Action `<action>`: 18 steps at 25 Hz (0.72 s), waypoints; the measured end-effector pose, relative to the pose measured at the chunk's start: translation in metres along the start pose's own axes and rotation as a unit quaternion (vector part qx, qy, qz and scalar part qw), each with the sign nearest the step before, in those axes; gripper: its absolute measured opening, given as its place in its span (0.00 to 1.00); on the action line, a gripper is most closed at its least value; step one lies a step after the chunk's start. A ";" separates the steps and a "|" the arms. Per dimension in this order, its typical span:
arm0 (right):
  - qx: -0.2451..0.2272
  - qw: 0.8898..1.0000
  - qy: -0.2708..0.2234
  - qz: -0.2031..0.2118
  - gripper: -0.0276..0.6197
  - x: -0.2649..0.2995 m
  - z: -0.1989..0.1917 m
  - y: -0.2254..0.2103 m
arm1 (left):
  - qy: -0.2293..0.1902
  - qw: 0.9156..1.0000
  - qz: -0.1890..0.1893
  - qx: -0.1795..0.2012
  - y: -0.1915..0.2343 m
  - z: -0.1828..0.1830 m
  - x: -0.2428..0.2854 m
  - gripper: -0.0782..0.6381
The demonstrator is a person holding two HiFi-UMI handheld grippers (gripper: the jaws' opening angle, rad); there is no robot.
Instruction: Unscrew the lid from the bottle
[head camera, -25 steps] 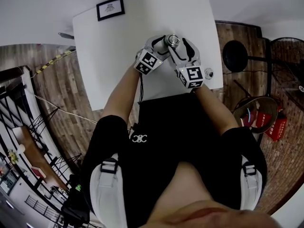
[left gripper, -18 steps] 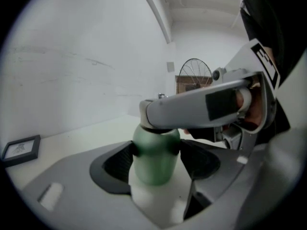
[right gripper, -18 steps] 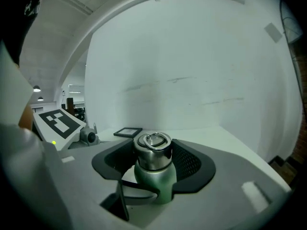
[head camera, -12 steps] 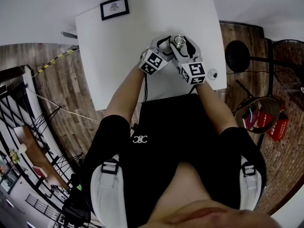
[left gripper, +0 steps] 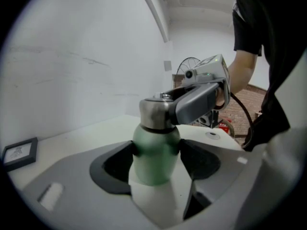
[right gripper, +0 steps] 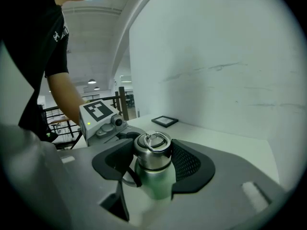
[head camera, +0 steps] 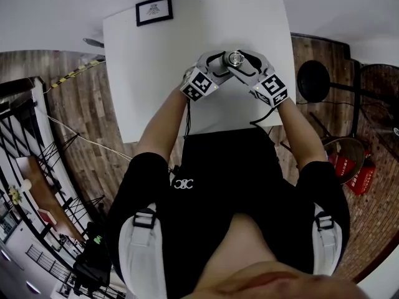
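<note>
2 black pads (left gripper: 116,165) of the left gripper (left gripper: 156,163) press the sides of the green bottle (left gripper: 154,150) - a firm grip on its body. The right gripper (right gripper: 151,164) clamps its pads (right gripper: 186,165) round the steel lid (right gripper: 152,147), ring on top. Both meet over the white table (head camera: 156,73) - a framed picture (head camera: 154,10) lies at its far corner.

table (head camera: 156,80): white, on wood floor | frame (head camera: 154,10): far-left corner | bottle (head camera: 235,58): upright, right half of table | left gripper (head camera: 219,63) + right gripper (head camera: 248,64): jaws around bottle from opposite sides, marker cubes toward person
</note>
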State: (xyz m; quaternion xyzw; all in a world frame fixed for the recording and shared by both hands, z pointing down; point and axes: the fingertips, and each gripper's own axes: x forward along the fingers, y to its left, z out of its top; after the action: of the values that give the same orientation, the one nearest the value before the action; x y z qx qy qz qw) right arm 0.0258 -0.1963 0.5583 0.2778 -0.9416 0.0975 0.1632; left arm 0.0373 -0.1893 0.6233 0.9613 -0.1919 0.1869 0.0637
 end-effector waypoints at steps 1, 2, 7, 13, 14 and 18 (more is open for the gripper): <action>-0.008 1.000 0.005 0.017 0.43 0.001 0.000 0.002 | 0.001 1.000 0.001 0.000 0.000 -0.001 -0.001 0.62; -0.015 0.999 0.010 0.033 0.43 0.001 0.000 0.003 | 0.002 1.000 0.003 0.000 -0.001 -0.001 -0.002 0.62; -0.029 0.991 0.032 0.124 0.43 -0.002 0.002 -0.003 | 0.007 1.000 0.009 -0.001 0.002 0.006 0.004 0.62; -0.071 0.985 0.056 0.145 0.43 0.001 0.004 0.004 | 0.010 1.000 0.015 -0.006 0.001 0.001 -0.002 0.62; -0.074 0.988 0.044 0.128 0.43 0.000 0.006 0.004 | 0.010 1.000 0.018 -0.007 0.001 -0.001 -0.003 0.62; -0.058 0.998 -0.033 0.008 0.46 -0.015 0.022 0.002 | 0.010 0.999 0.031 -0.013 0.000 -0.005 -0.004 0.62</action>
State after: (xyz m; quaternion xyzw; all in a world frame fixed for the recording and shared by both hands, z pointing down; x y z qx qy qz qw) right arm 0.0311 -0.1938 0.5328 0.2638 -0.9526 0.0352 0.1475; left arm 0.0325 -0.1876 0.6264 0.9519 -0.2239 0.1960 0.0725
